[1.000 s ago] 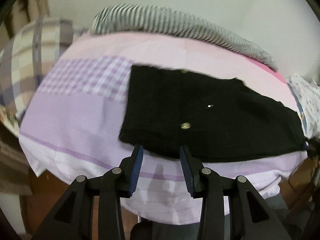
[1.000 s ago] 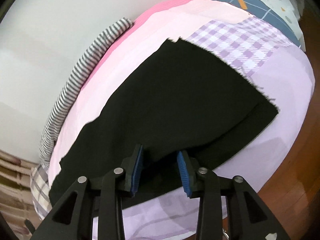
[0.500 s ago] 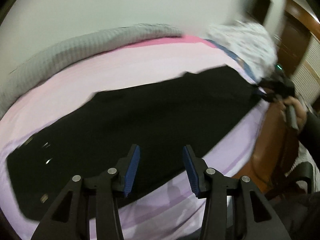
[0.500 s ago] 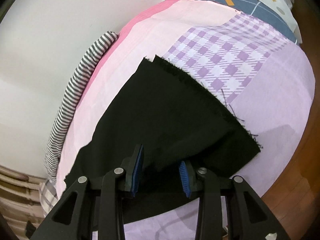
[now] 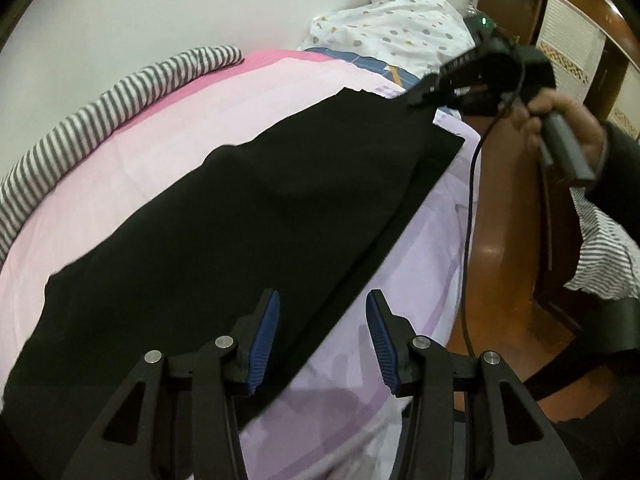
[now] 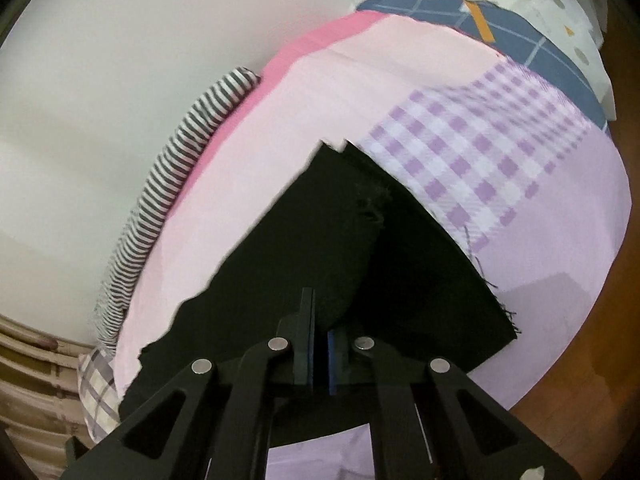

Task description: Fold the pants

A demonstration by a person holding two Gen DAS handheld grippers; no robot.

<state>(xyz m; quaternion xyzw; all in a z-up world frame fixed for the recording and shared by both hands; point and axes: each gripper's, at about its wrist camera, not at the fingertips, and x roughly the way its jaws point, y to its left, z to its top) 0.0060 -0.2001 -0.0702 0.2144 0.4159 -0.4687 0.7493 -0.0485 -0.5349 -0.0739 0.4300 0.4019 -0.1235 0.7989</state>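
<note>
You have no readable writing or label anywhere. The pants' [image 5: 248, 232] waist end runs out of your left view, and the black cloth swallows its seams. They lie long across the bed [image 5: 152, 136], beside the striped blanket [image 5: 100, 108]. Your left claw [image 5: 322, 338] is spread over their near edge; your right claw [image 6: 320, 356] is pressed together, pinching a frayed hem fold.

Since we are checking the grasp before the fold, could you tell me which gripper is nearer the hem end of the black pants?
Right. The right gripper is shut on the black pants at the hem end; the left gripper hovers open over their near edge, farther along.
</note>
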